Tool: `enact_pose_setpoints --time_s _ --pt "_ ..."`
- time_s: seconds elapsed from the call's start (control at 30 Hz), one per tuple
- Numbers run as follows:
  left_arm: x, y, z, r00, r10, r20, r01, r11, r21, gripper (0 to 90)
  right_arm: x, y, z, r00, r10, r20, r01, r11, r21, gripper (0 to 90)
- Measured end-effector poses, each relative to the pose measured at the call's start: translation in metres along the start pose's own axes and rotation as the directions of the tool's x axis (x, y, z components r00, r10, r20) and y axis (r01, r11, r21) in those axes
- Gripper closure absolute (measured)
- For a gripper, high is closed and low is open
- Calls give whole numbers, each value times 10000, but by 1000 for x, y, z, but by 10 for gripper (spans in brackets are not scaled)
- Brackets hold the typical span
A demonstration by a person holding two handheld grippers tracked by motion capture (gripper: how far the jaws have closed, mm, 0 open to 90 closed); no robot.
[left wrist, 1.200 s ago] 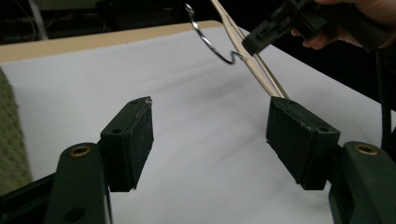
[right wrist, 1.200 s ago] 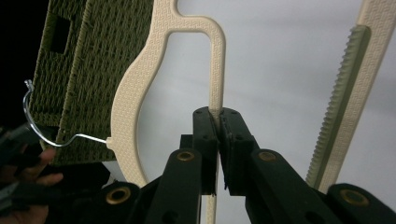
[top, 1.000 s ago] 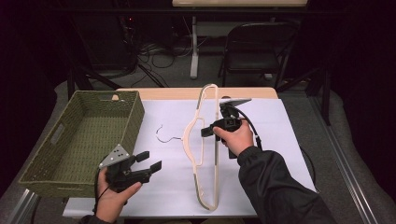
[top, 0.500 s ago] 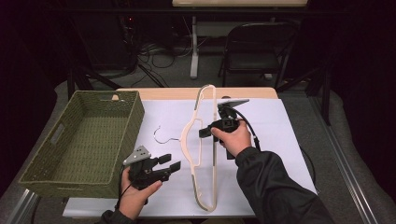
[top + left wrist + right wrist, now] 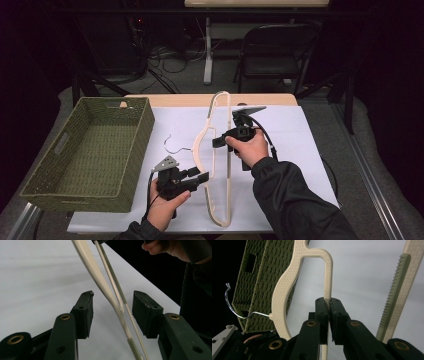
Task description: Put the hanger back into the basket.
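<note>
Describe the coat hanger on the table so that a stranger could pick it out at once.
Start at the white-covered table, with its green woven basket at the left. Just right of the basket, mid-table, is the cream plastic coat hanger, gripped by the right gripper. Its thin silver wire hook and ridged bar set it apart.

Wooden table, white sheet over it; wicker basket at left.
</note>
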State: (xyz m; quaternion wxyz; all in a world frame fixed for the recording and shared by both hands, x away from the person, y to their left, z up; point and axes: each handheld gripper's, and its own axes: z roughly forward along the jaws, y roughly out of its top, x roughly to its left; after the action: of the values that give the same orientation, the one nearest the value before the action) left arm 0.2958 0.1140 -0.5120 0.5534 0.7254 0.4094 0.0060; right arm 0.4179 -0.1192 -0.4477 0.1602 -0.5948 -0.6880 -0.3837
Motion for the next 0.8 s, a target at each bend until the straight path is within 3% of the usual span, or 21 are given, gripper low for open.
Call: enact_pose_setpoints --time_s 0.33,0.6,0.8 --pt "-1 -5 13 9973 -647 360 646 9979 19 591 -1 0 -1 10000 -25 -31 25 10000 1 863" --pt "1 -11 19 9927 -1149 367 1150 9934 -14 662 0 -2 0 9999 -131 5 131 9999 82 863" --pt "0 -13 22 9913 -1262 370 1262 9920 26 703 1 -2 1 9999 -133 0 133 9998 158 863"
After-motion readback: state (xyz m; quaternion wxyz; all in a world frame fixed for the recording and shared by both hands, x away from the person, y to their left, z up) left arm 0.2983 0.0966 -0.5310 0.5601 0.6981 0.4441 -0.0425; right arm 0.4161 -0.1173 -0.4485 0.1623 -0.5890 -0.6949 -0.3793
